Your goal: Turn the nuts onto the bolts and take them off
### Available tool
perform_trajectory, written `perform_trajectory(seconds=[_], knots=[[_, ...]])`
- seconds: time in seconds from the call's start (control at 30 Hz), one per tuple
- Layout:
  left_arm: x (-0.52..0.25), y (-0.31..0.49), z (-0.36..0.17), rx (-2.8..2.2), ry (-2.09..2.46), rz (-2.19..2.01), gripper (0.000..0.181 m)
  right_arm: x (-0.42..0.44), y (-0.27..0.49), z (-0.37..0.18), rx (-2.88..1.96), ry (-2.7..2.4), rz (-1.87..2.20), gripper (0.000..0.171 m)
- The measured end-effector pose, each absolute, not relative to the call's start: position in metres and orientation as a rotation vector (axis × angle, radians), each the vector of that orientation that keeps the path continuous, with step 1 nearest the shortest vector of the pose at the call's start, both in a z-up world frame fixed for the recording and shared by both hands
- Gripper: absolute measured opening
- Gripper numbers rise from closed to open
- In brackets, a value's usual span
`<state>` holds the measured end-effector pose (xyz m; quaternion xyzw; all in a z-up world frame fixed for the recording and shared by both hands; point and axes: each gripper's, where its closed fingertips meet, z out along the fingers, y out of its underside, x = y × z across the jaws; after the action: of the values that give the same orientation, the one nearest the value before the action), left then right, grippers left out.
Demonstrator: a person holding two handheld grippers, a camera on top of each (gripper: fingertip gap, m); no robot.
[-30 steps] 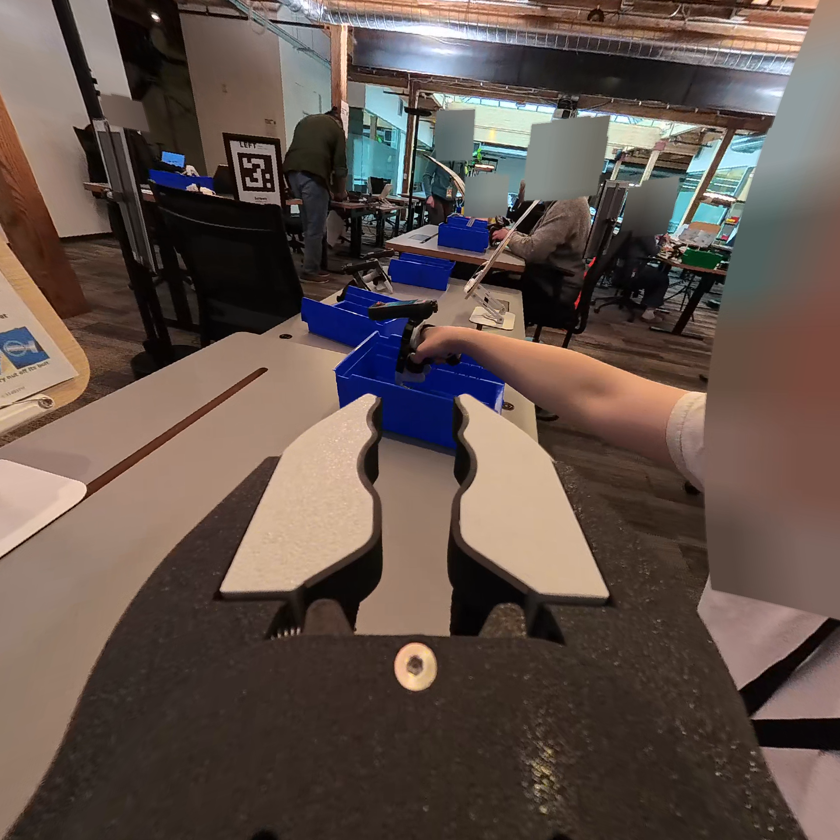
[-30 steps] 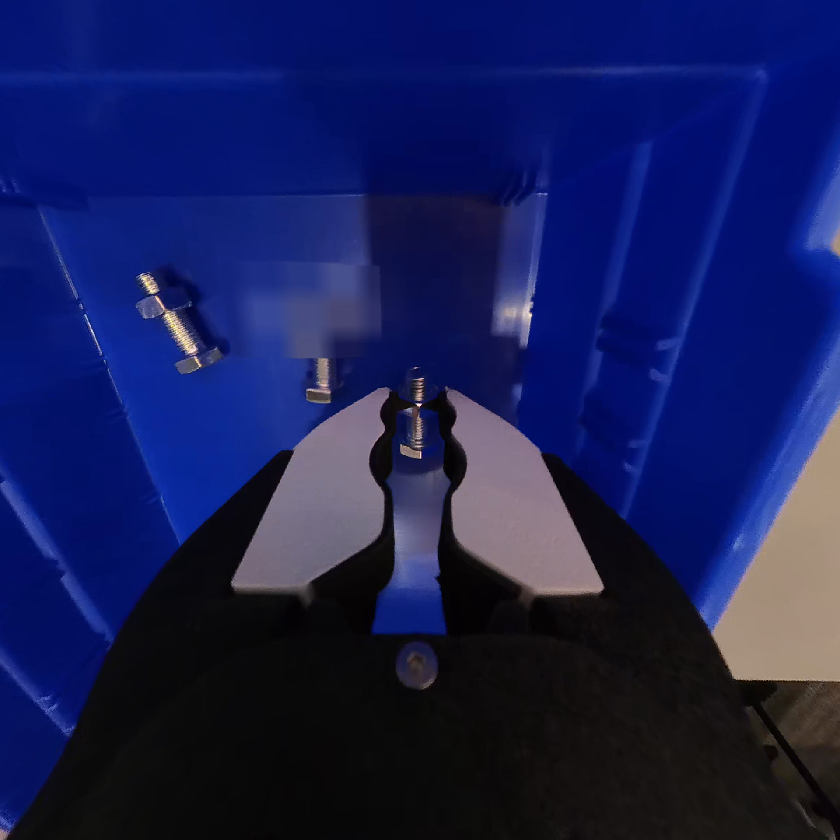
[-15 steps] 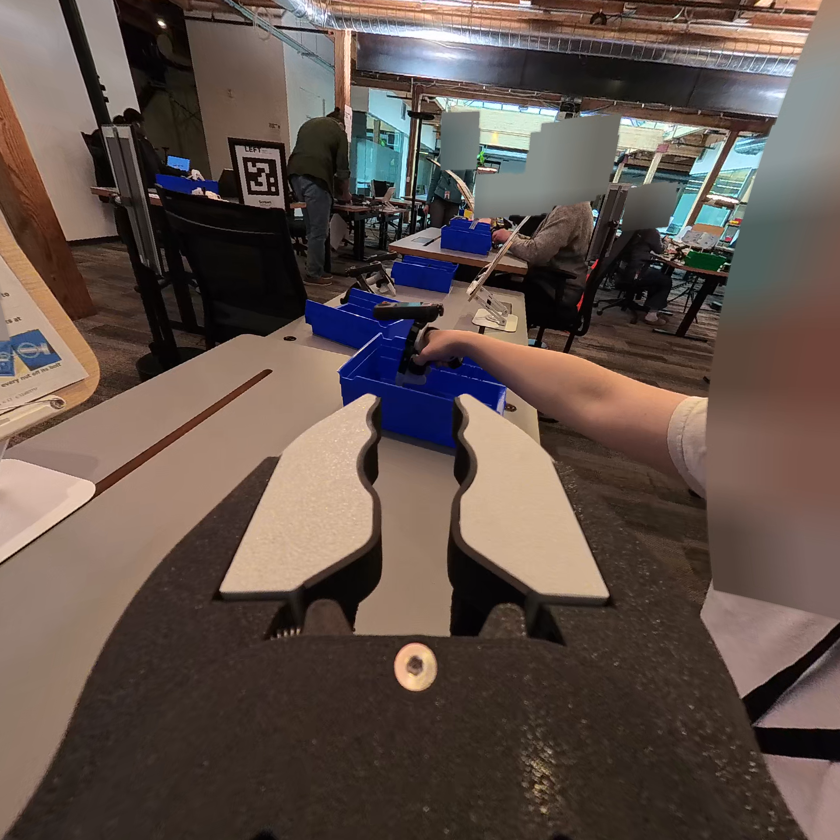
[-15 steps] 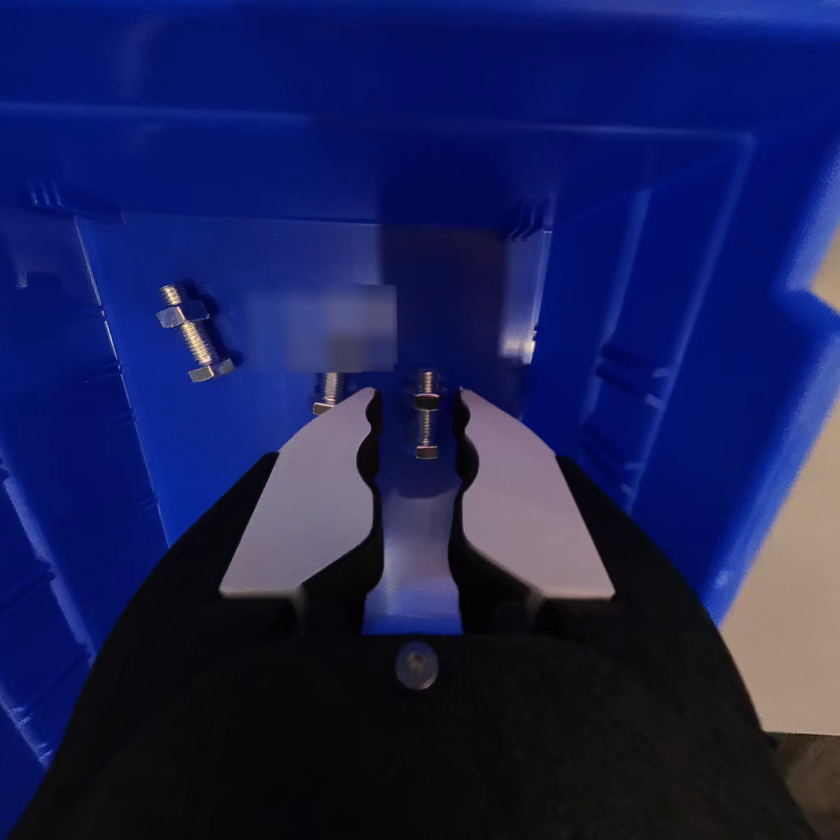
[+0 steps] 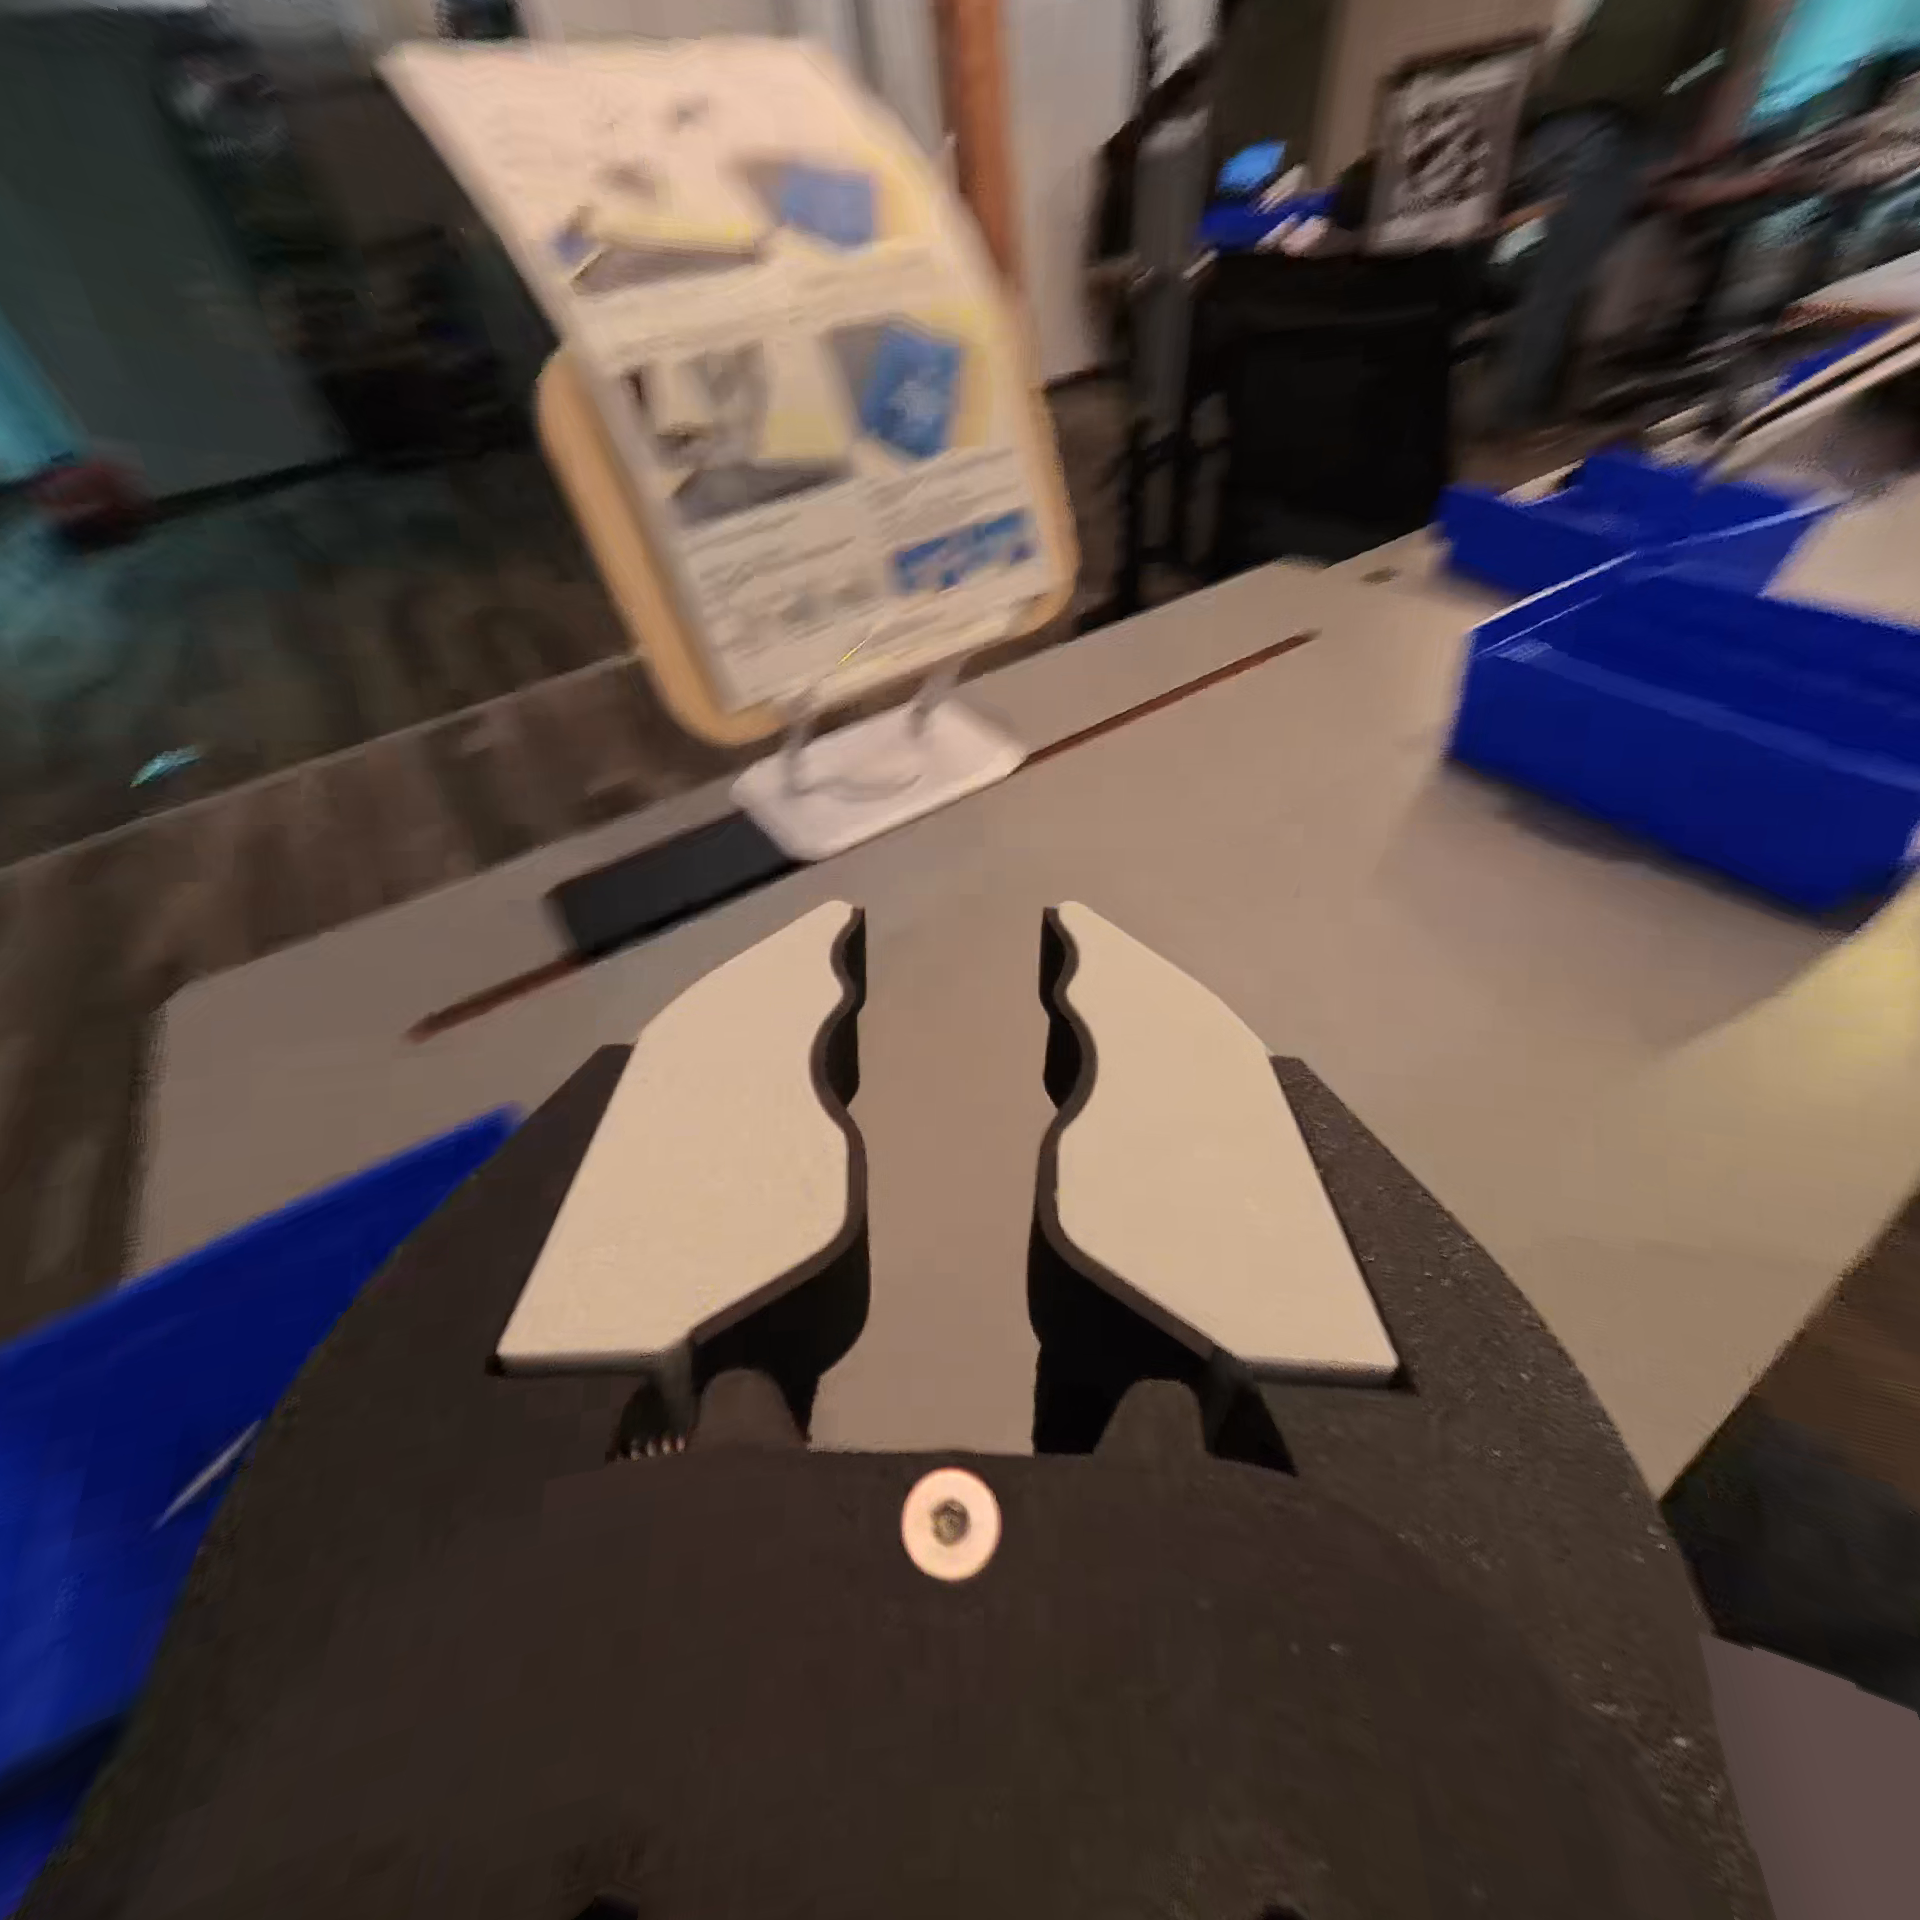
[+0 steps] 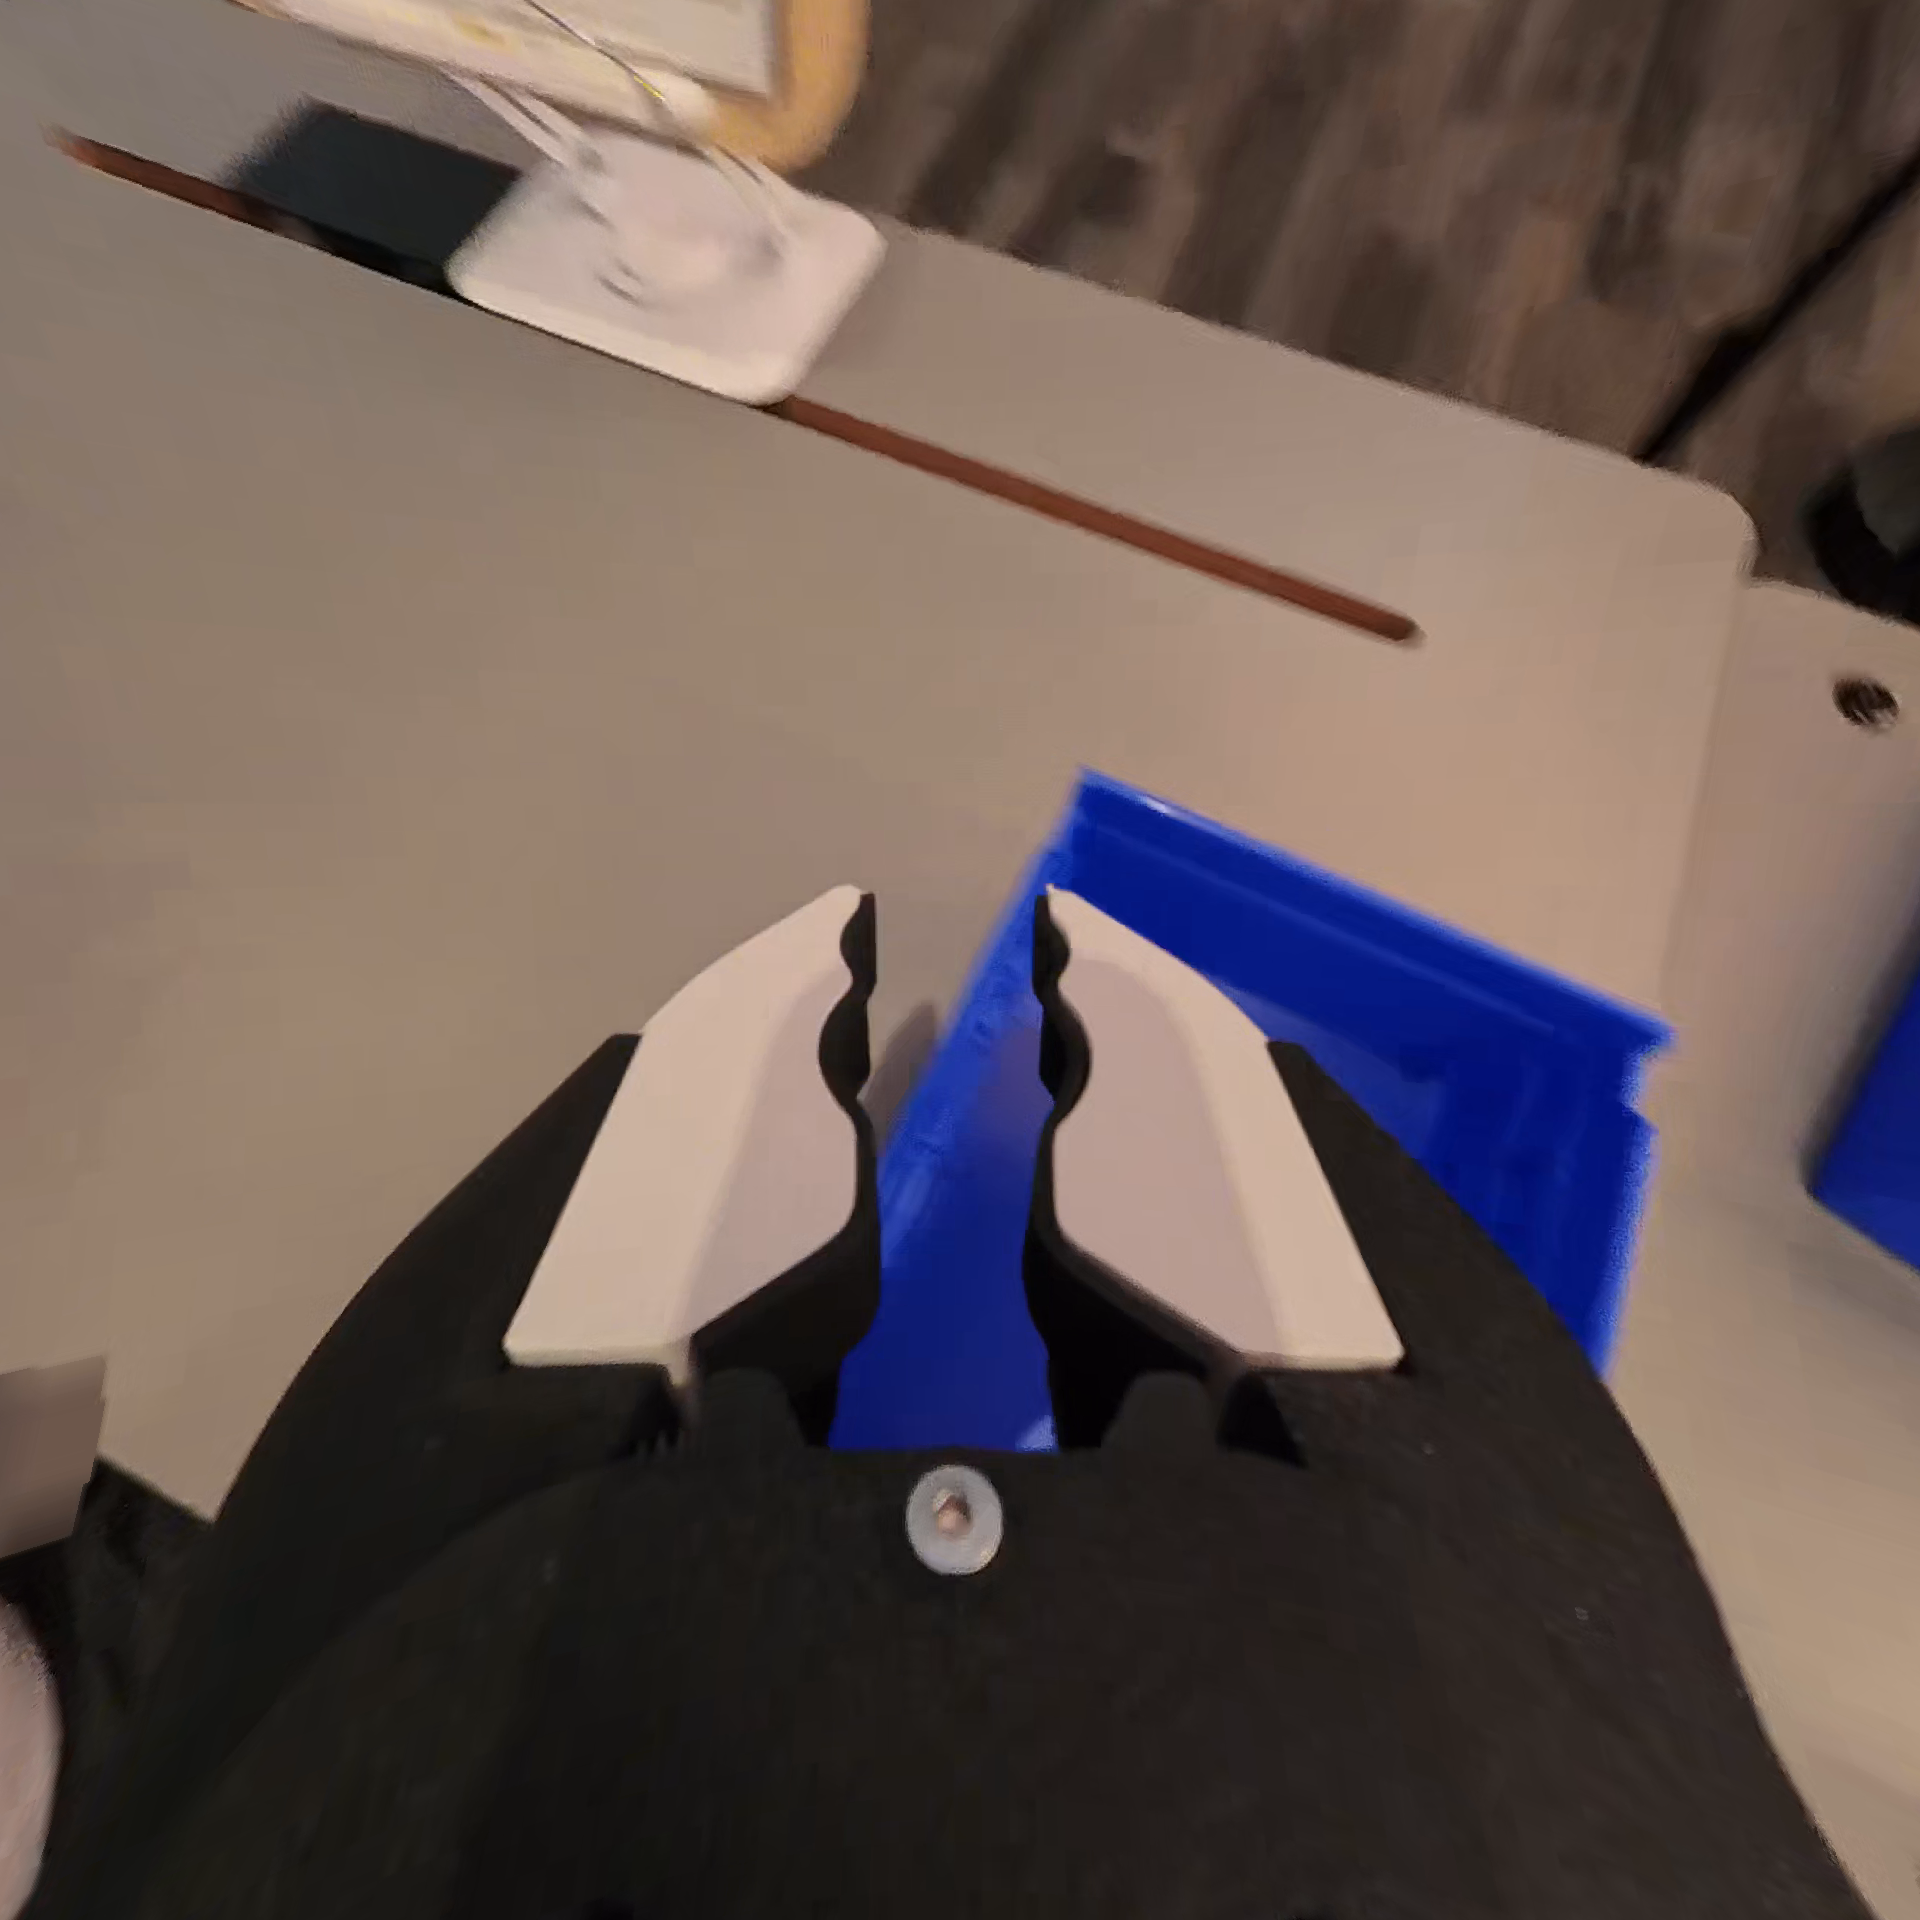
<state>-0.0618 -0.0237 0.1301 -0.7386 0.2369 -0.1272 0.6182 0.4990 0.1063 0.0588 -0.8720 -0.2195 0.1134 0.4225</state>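
My left gripper (image 5: 951, 914) is open with nothing between its pads, above the grey table (image 5: 1247, 1039); this view is blurred by motion. My right gripper (image 6: 956, 899) is open and empty too, held above the table (image 6: 416, 675) over the near corner of a blue bin (image 6: 1351, 987). No bolt or nut shows in either view; the bin's floor is hidden behind my right gripper's body.
A sign on a white stand (image 5: 810, 364) is at the table's far side, with a black box (image 5: 665, 883) beside it; the stand also shows in the right wrist view (image 6: 665, 270). Blue bins (image 5: 1683, 727) sit at the right and another blue bin (image 5: 208, 1351) at the lower left. My right fingertips sit around 60 centimetres from my left ones.
My right gripper opened off the bolt with its nut inside the blue bin, left it lying there, then lifted out above the table. My left gripper swung left towards the sign.
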Motion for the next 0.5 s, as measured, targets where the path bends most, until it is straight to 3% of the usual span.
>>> perform_trajectory(seconds=[0.23, 0.5], knots=[[-0.222, -0.051, 0.056, -2.093, 0.463, 0.025, 0.027, 0.381, 0.092, 0.087, -2.037, -0.79, 0.431, 0.026], [-0.262, -0.069, -0.07, -2.518, 0.888, 0.037, 0.018, 0.31, 0.087, 0.079, -2.026, -0.904, 0.506, 0.026]])
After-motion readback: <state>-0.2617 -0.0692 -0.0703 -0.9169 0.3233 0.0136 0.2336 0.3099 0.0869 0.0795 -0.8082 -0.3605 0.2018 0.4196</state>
